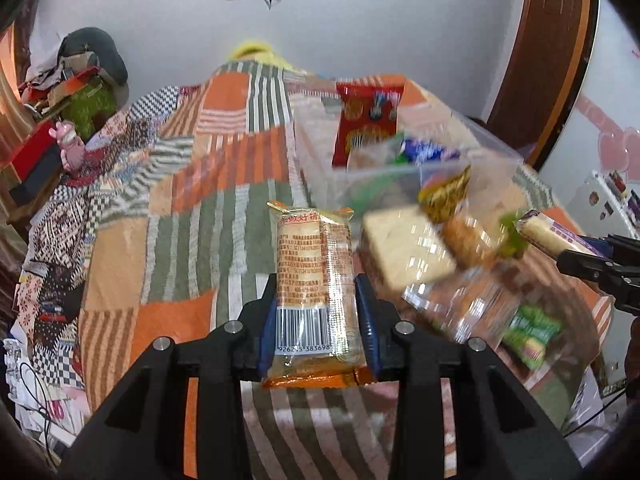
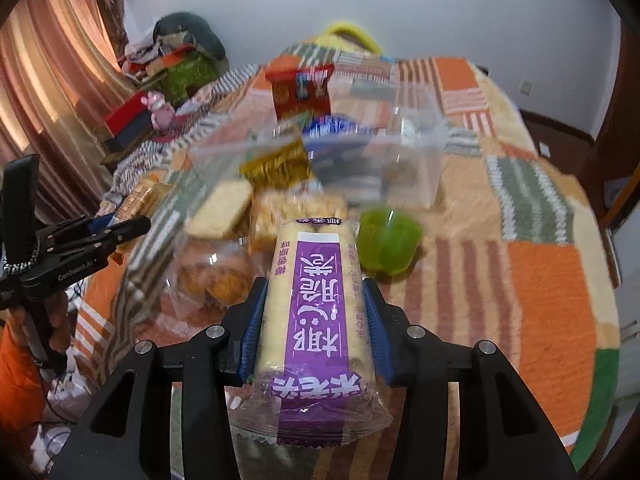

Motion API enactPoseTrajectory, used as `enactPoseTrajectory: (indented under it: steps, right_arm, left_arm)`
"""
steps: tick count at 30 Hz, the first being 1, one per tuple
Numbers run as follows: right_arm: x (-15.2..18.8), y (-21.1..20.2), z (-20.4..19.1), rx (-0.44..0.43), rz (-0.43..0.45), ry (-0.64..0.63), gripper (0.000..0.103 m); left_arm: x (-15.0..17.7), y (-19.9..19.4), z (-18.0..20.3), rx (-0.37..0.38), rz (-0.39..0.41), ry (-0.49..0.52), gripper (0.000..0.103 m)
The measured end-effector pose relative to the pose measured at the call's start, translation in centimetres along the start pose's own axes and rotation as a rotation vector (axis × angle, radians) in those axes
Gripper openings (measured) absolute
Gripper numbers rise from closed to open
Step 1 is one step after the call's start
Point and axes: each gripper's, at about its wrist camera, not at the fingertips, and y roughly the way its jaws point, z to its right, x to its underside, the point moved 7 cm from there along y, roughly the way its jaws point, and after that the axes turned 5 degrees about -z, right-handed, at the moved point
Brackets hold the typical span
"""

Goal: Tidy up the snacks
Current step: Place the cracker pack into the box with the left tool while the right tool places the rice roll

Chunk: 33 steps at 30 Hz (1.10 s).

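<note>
An orange packet [image 1: 314,292] is pinched in the left gripper [image 1: 316,316] and a purple packet [image 2: 316,320] in the right gripper [image 2: 316,328], both carried above the quilt [image 1: 192,184]; release into the clear bin [image 1: 472,160] ahead seems called for next.
</note>
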Motion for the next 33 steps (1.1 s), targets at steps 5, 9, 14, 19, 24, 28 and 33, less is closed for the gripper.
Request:
enactPoseTrajectory:
  steps: [5, 9, 14, 19, 24, 28, 33]
  right_arm:
    - [-2.7, -1.5, 0.1, 0.008, 0.086, -0.003, 0.043]
    - [-5.2, -1.7, 0.4, 0.025, 0.146, -0.003, 0.043]
    - [-8.0, -1.7, 1.1, 0.052, 0.205, 0.005, 0.043]
    - [-10.3, -1.0, 1.8, 0.055, 0.236, 0.032, 0.043]
    - [-12.1, 0.8, 2.6, 0.065, 0.228, 0.041, 0.043]
    - [-12.8, 2.9, 3.4, 0.076, 0.196, 0.051, 0.043]
    - [-13.1, 5.1, 4.3, 0.08, 0.146, 0.063, 0.043]
  left_arm:
    - [-2.7, -0.8, 0.5, 0.008, 0.052, -0.014, 0.035]
    - [-5.3, -1.1, 1.1, 0.014, 0.095, -0.016, 0.035]
    - [-8.3, -0.4, 1.9, 0.014, 0.127, -0.007, 0.035]
    - [-10.5, 1.3, 2.1, 0.016, 0.127, -0.016, 0.035]
    - [-12.0, 3.7, 2.2, 0.007, 0.107, -0.019, 0.035]
    - [-12.9, 5.7, 2.3, 0.01, 0.084, -0.018, 0.035]
    - [-13.6, 8.1, 2.7, 0.008, 0.054, -0.004, 0.035]
